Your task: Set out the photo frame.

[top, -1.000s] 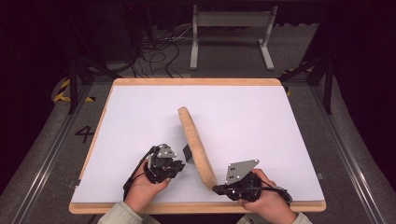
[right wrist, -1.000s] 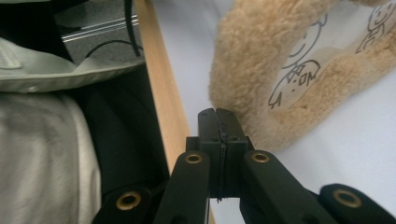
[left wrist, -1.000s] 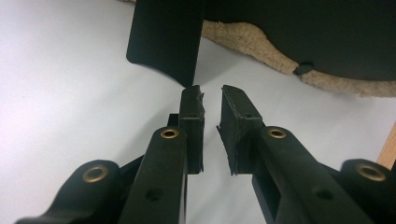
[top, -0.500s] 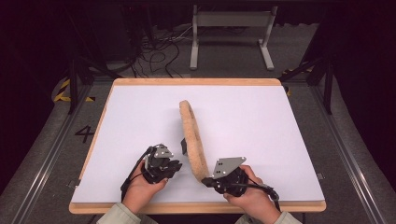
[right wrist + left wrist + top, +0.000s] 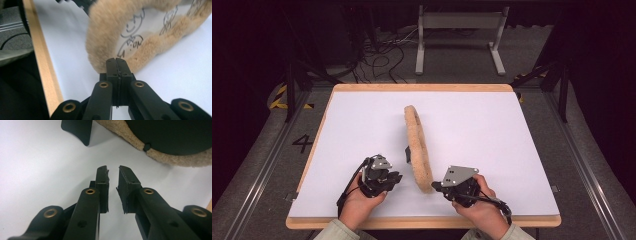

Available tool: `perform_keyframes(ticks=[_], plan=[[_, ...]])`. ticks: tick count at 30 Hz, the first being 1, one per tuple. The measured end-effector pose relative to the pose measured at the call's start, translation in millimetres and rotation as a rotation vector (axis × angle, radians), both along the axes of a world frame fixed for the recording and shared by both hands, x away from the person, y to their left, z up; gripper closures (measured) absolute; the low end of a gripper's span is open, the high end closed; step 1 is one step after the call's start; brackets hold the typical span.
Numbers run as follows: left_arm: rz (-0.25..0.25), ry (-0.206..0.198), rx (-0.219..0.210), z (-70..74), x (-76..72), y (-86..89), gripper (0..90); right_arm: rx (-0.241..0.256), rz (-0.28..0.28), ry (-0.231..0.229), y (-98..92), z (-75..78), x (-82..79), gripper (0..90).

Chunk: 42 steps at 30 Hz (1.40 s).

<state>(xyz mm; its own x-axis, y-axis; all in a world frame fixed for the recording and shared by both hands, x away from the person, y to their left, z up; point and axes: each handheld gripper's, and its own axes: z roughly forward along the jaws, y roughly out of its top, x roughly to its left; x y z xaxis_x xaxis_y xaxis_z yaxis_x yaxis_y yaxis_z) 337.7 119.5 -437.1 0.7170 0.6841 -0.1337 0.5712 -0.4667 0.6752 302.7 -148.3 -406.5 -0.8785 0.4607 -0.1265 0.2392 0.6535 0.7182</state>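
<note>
Fuzzy frame [image 5: 418, 148] upright on edge, right gripper [image 5: 443, 186] pinching rim.

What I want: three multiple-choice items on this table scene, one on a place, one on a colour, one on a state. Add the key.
1. Where is the near end of the fuzzy-rimmed disc?
A. Between the two grippers
B. On the floor
C. At the table's far left corner

2. What colour is its fuzzy rim?
A. Blue
B. Tan
C. Red

3. How does the left gripper stand?
A. Shut on the disc
B. Shut on a cable
C. Open, holding nothing

Key: 1 A, the high view shows it on the table between them; 2 B, the fuzz is tan; 3 C, bare table shows in the gap.
</note>
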Motion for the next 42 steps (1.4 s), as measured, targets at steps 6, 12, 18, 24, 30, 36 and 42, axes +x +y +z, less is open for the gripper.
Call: perform_keyframes(ticks=[6, 12, 18, 24, 30, 36, 42], plan=[[0.013, -0.002, 0.003, -0.3, -2.3, 2.9, 78.5, -0.007, 0.017, 0.017, 6.8, -5.1, 0.6, 90.0], [0.047, -0.003, -0.011, 1.6, -7.6, 15.3, 78.0, 0.024, 0.073, 0.044, 25.8, -8.1, 0.3, 90.0], [0.090, -0.008, -0.021, 1.0, -12.4, 31.5, 77.2, 0.036, 0.098, 0.054, 41.7, -10.3, 2.4, 90.0], [0.107, -0.003, -0.056, 3.0, -18.9, 48.0, 76.1, 0.068, 0.105, 0.091, 54.5, -15.4, 12.6, 90.0], [0.083, -0.003, -0.087, 6.1, -31.4, 55.4, 73.0, 0.081, 0.112, 0.098, 70.2, -17.3, 16.3, 90.0], [0.033, -0.012, -0.143, 11.6, -44.2, 54.8, 61.8, 0.090, 0.113, 0.089, 78.1, -18.5, 16.3, 90.0], [-0.015, 0.012, -0.184, 17.8, -49.0, 48.5, 52.6, 0.111, 0.066, 0.069, 62.9, -10.0, 20.6, 89.9]])
